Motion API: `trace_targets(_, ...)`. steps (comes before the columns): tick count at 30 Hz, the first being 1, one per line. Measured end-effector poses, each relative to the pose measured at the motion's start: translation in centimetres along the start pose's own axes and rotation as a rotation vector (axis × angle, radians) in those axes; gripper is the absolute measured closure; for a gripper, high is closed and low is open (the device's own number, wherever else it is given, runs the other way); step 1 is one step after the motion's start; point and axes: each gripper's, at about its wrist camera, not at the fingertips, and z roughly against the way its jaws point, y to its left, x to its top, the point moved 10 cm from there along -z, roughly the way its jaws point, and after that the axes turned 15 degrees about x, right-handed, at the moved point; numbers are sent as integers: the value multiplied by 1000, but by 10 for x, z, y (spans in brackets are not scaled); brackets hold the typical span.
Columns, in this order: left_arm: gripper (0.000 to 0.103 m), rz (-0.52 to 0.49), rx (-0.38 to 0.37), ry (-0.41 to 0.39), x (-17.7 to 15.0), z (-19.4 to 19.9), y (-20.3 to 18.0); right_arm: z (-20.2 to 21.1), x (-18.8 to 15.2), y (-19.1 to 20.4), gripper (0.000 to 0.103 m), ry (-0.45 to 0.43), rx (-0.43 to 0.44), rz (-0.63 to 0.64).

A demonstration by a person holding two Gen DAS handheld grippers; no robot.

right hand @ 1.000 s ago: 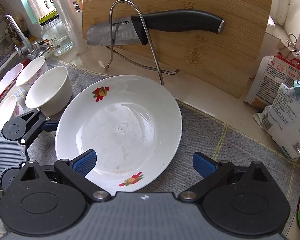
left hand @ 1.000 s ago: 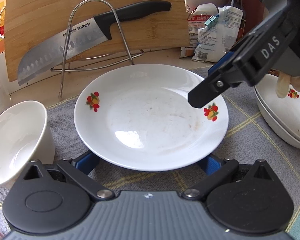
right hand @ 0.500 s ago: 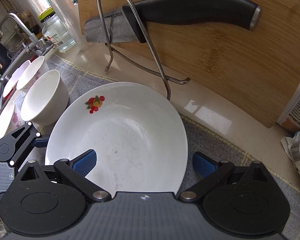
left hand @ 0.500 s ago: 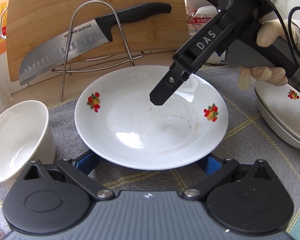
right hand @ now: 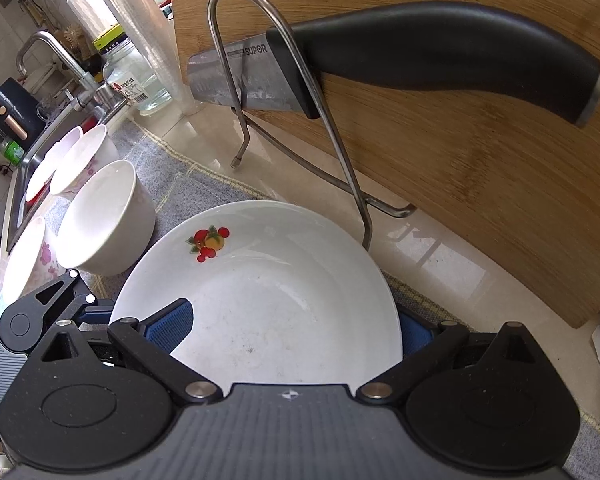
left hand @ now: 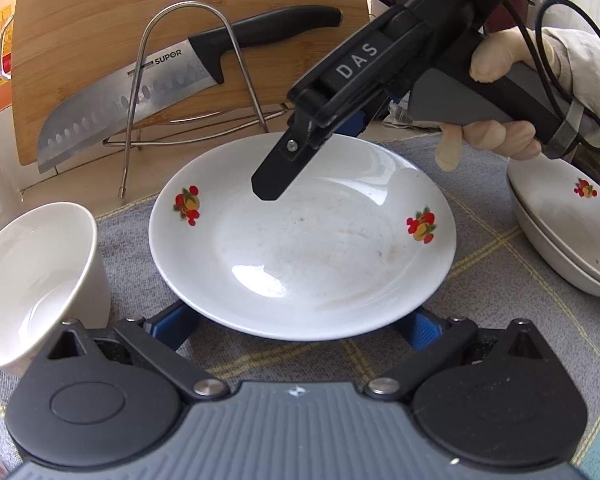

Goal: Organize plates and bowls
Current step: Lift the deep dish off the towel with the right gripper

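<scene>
A white plate with fruit decals [left hand: 300, 248] lies flat on the grey mat, its near rim between the blue pads of my left gripper [left hand: 298, 322], which is open. My right gripper [left hand: 300, 160], in a gloved hand, hangs over the plate's far side. In the right wrist view that plate [right hand: 276, 300] fills the gap of the open right gripper [right hand: 290, 330]: one pad is over the plate's inside, the other partly behind its rim. A white bowl [left hand: 32, 280] stands left of the plate. Two stacked plates [left hand: 560, 224] sit at the right.
A knife [left hand: 148, 92] rests on a wire stand [left hand: 188, 80] against a bamboo cutting board [left hand: 100, 20] just behind the plate. More bowls [right hand: 80, 160] stand by the sink and tap [right hand: 56, 56], with a glass jar [right hand: 136, 76] nearby. The left gripper [right hand: 80, 308] shows at the left edge.
My right gripper has swung left and forward over the plate, closer to the knife stand and board. The left gripper and the plate have stayed put.
</scene>
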Motion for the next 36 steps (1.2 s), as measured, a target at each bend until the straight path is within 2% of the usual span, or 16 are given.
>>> trace_targets(19,1,-26,19,-42,-2,12,-6,-6,6,3,0,0,14,14)
trace_targets(36,1,-32,14,-38,-2,17,-7,-7,4,8,0,10,-13,26)
